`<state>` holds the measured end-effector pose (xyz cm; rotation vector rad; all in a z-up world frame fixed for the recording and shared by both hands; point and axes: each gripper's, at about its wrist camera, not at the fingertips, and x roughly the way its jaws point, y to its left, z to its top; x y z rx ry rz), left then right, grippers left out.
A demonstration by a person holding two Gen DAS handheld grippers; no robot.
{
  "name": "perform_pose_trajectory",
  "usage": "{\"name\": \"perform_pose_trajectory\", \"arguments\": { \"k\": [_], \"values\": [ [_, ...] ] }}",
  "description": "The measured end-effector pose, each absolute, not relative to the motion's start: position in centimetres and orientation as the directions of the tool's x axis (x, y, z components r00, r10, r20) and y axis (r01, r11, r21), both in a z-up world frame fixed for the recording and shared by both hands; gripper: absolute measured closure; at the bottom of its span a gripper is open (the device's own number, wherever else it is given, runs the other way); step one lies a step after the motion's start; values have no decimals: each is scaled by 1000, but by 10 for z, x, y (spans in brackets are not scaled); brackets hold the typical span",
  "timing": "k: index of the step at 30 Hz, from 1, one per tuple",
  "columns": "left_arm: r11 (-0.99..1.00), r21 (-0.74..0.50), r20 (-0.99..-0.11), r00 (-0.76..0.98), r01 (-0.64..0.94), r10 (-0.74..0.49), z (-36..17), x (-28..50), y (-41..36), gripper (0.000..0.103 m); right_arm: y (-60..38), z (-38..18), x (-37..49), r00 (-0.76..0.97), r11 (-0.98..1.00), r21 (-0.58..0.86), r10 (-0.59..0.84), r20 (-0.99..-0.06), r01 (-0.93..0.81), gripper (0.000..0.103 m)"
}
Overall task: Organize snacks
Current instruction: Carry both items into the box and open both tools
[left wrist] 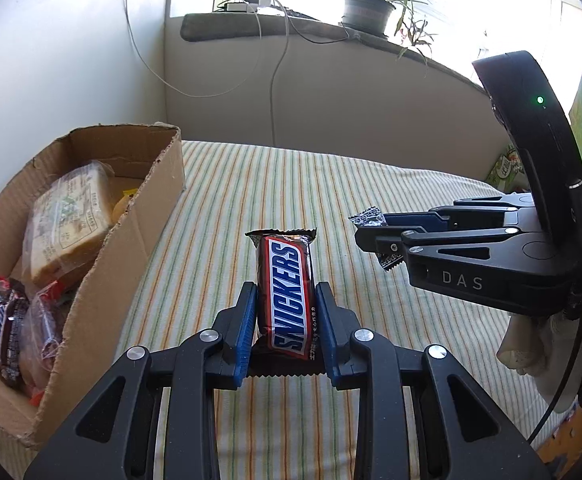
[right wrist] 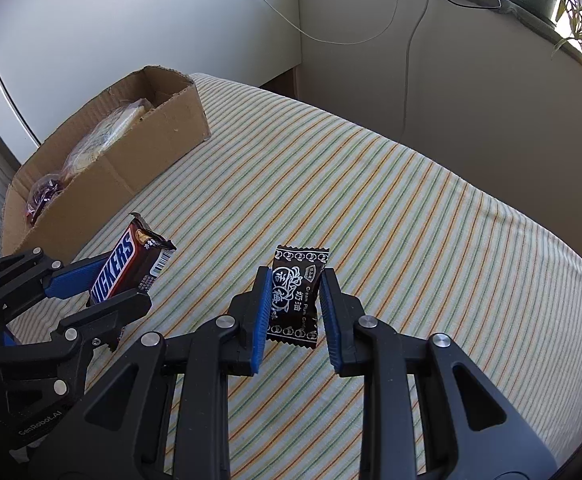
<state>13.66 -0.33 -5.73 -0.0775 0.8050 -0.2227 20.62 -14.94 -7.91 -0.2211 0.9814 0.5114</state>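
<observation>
My left gripper [left wrist: 285, 304] is shut on a Snickers bar [left wrist: 287, 292] and holds it above the striped cloth; both also show in the right wrist view, the gripper [right wrist: 107, 284] at the left and the bar [right wrist: 129, 260]. My right gripper [right wrist: 296, 292] is shut on a small black candy packet [right wrist: 297, 294] above the cloth; in the left wrist view this gripper [left wrist: 375, 236] is at the right with the packet's ends [left wrist: 367, 216] sticking out. An open cardboard box [left wrist: 103, 276] with several wrapped snacks [left wrist: 63, 224] stands at the left, also in the right wrist view [right wrist: 131, 160].
The striped cloth [left wrist: 331, 184] covers the whole surface. A wall with hanging cables [left wrist: 275, 80] is behind it, and a sill with a potted plant [left wrist: 367, 8]. Some green packaging [left wrist: 505, 168] lies at the far right edge.
</observation>
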Motion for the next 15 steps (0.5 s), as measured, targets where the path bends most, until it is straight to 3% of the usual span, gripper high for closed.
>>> {"name": "perform_pose_trajectory", "arguments": {
  "k": [15],
  "values": [
    [987,-145,-625,767,65,-143,-19,108,57,75,-114,-40,175,506,826,34,377,-776,-563,78]
  ]
}}
